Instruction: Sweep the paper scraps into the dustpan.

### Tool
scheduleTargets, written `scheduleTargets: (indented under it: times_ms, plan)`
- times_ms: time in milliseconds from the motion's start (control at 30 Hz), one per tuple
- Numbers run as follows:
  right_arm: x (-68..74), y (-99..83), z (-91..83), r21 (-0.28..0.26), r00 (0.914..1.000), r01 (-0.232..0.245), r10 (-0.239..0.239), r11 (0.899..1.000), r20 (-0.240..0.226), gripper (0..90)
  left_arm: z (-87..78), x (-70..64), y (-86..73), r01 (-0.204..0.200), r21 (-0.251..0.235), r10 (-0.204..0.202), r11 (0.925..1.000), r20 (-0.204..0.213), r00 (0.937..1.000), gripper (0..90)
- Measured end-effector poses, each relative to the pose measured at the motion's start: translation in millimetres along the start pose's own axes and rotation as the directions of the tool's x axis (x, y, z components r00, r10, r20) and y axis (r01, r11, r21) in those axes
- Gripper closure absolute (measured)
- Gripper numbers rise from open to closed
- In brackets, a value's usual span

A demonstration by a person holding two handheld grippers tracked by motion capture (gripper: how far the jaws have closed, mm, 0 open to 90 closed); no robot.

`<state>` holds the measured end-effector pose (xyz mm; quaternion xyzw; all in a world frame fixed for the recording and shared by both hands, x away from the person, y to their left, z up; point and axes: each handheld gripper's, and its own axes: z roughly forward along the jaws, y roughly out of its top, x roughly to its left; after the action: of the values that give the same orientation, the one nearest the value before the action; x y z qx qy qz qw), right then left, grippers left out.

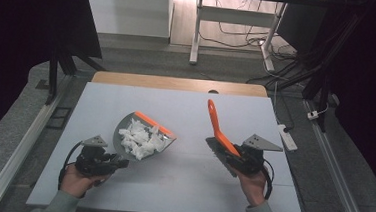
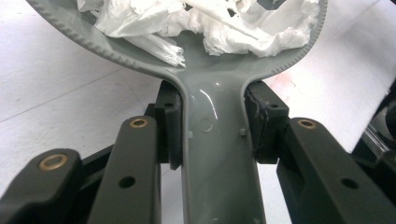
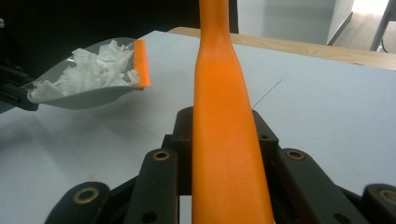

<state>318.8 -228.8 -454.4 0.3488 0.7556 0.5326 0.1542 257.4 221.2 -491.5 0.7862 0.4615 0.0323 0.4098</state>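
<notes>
grey plastic: dustpan (image 1: 144, 135), stiff, light, slick-looking finish, orange lip on the far edge
where: left of centre over the table (image 1: 190, 181), looks lifted a bit judging from the right gripper view, can't swear to it
load: heap of torn white paper (image 1: 141, 139) in the pan, feather-light, loose, bound to spill or blow off if tipped toward the lip
handling guess: keep the pan level or tilted back toward the handle, no jerks; weight no issue, spill is the issue
best hold: the flat grey handle, right where held now, just behind the scoop
left gripper (image 1: 106, 162): clamped on the dustpan handle, pads (image 2: 171, 135) pressed on both sides, looks snug
orange plastic: brush (image 1: 218, 129), handle pointing up and away, bristle end down by the hand
brush feel: rigid handle, smooth, could twist in the grip if pushed sideways
right gripper (image 1: 236, 157): closed around the brush handle low down, pads flanking it in the right gripper view
gap: brush and dustpan well apart, bare table between
around: wooden strip (image 1: 177, 83) at the far table edge, white power strip (image 1: 287, 137) off the right side on the floor, desk legs and cables further back
in the way: nothing on the table between the two tools; dark frame posts at both sides, well clear
</notes>
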Motion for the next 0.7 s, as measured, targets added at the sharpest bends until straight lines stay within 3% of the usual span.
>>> scheduleTargets:
  times_ms: [233, 700]
  plan:
    - [-9.2, -4.1, -4.5, 0.008, 0.999, -0.037, 0.037, 0.999, 0.026, 70.5, -0.5, 2.2, -1.9, 0.026, -0.011, -0.027, 0.9996, -0.021, 0.9994, 61.4]
    - [-13.2, -7.1, -5.8, 0.014, 0.9981, -0.053, 0.053, 0.998, 0.032, 70.5, -4.7, 8.0, -5.2, 0.059, -0.031, -0.06, 0.9978, -0.038, 0.9975, 61.4]
